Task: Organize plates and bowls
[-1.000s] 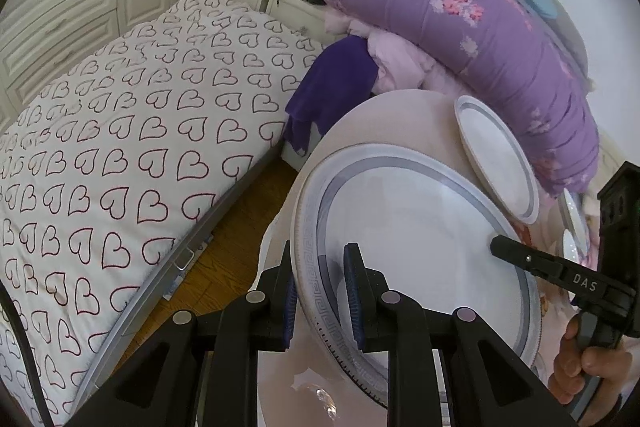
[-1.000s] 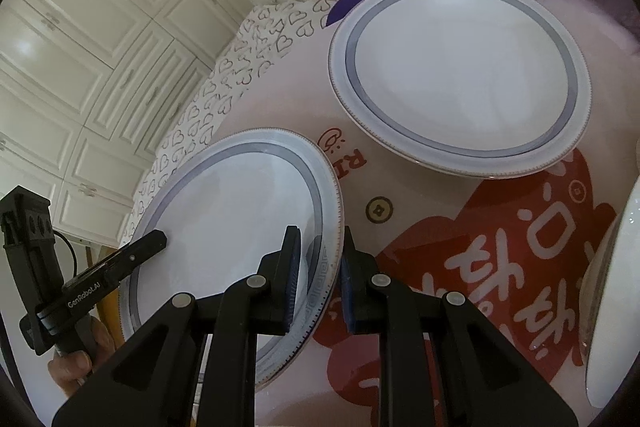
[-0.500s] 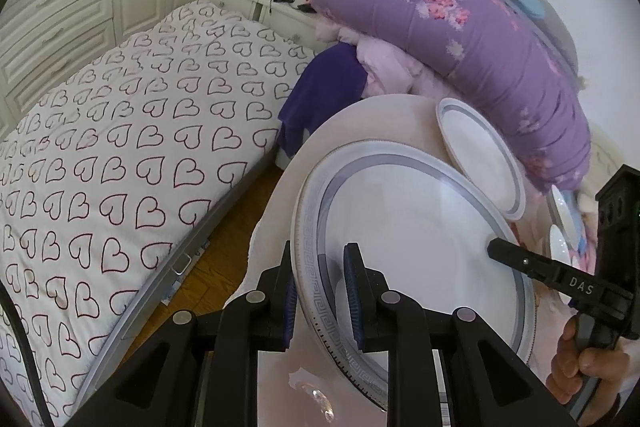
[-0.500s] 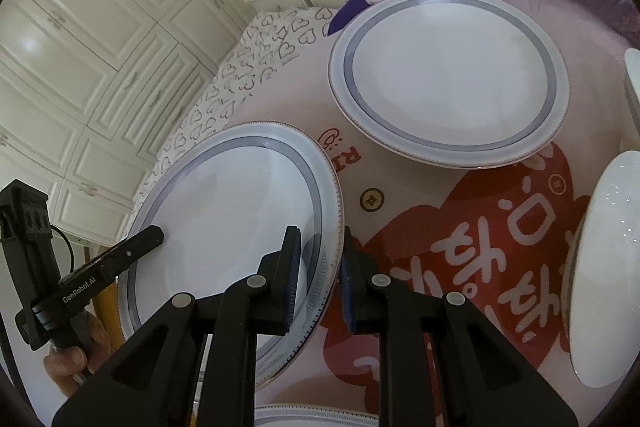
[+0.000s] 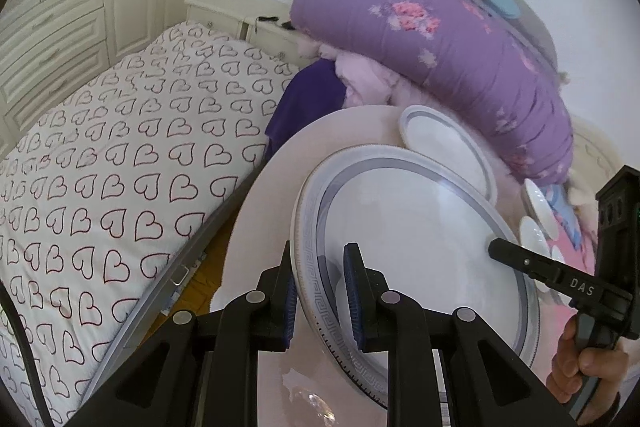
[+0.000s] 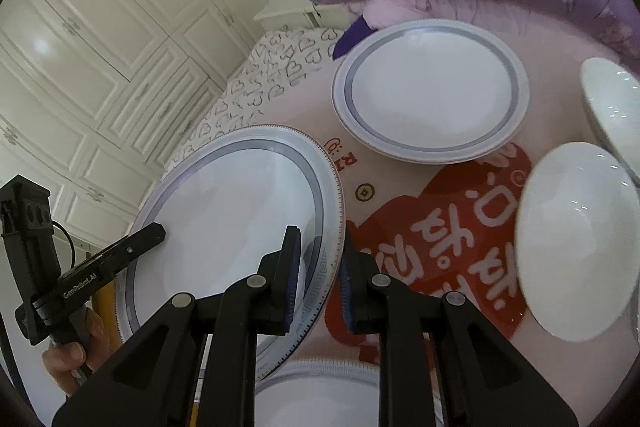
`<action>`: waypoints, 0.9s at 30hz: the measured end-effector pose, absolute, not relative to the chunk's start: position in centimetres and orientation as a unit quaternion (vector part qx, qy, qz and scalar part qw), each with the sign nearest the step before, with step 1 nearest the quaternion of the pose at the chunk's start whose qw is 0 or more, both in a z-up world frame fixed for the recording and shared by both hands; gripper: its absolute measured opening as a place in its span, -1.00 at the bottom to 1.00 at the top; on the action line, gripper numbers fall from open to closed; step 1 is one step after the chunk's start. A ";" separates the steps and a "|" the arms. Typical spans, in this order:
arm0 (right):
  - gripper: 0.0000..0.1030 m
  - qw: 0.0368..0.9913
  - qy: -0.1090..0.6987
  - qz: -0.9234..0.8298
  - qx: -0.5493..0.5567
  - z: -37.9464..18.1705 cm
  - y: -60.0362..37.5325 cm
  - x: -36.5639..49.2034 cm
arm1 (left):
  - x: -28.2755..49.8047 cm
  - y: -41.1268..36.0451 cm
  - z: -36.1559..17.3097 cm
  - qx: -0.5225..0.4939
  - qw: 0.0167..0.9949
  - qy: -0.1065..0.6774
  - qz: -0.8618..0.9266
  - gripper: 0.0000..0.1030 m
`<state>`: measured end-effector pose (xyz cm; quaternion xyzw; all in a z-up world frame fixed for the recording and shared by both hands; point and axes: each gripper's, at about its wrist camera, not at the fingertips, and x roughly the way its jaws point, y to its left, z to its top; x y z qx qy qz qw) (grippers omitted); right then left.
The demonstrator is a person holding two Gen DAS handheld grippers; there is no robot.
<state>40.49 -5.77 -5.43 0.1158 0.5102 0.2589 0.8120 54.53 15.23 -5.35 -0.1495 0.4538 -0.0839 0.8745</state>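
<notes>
A large white plate with a grey band (image 5: 420,247) (image 6: 232,219) hangs tilted above the table, held at two opposite rims. My left gripper (image 5: 320,291) is shut on its near-left rim; its finger also shows in the right wrist view (image 6: 136,243). My right gripper (image 6: 320,275) is shut on the opposite rim, and its finger (image 5: 520,259) lies over the plate. A stack of matching plates (image 6: 432,99) (image 5: 444,151) sits on the table beyond. Two white bowls (image 6: 576,239) (image 6: 612,107) stand to the right.
The round table (image 6: 400,211) wears a pink cloth with a red print. Another plate's rim (image 6: 320,395) shows at the bottom edge. A heart-patterned bed (image 5: 120,167) lies left of the table, a rolled purple duvet (image 5: 440,35) behind it, and white wardrobes (image 6: 100,47) beyond.
Both grippers have risen with the plate between them. The table and the plate stack look farther away, and the white bowls have come into the right wrist view.
</notes>
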 end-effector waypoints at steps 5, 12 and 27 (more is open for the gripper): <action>-0.65 0.822 0.492 0.261 0.119 -3.5 -7.5 38.2 | 51.2 14.4 -3.4 -0.144 0.882 0.439 -0.097 -0.66; -0.65 0.832 0.481 0.253 0.113 -2.2 -10.5 33.6 | 45.6 12.5 -1.6 -0.135 0.886 0.428 -0.120 -0.66; -0.65 0.834 0.490 0.225 0.121 -4.0 -16.1 26.4 | 39.5 8.4 -2.9 -0.109 0.870 0.458 -0.148 -0.66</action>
